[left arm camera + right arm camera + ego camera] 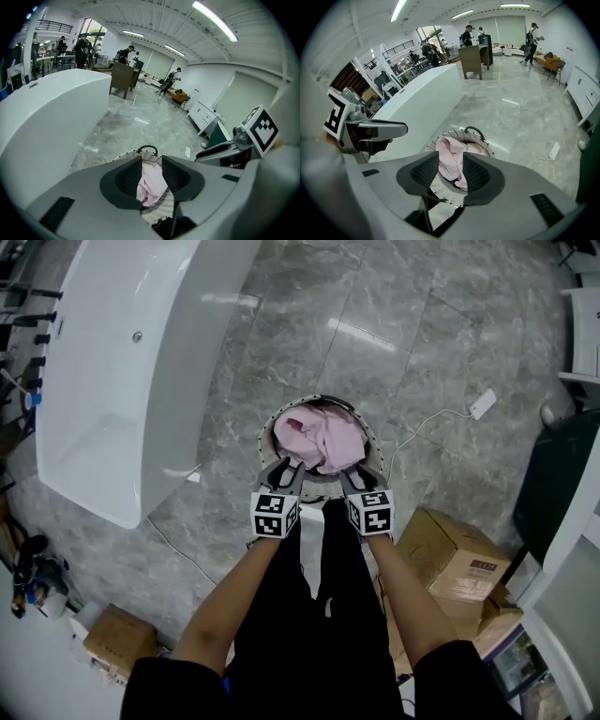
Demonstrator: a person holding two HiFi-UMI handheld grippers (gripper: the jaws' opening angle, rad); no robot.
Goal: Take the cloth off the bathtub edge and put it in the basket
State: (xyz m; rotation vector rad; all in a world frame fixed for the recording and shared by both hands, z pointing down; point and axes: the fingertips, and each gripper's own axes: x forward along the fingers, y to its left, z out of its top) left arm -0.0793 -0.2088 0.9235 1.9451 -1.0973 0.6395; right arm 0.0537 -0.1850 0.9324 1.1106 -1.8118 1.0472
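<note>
The white bathtub (122,381) stands well left of both pairs of jaws, the round basket (265,435) sits just ahead of them with the pink cloth (328,442) heaped inside – and the left gripper (281,472) and right gripper (354,476) hover at its near rim, jaws spread, gripping nothing.

A pink cloth (323,439) is seen crumpled in a heap inside the round, pale woven basket (264,442), which is stood upright on the grey floor. A dark loop handle is carried at its twelve o'clock rim. The white bathtub (122,362) is seen at ten o'clock, apart from the basket.
</note>
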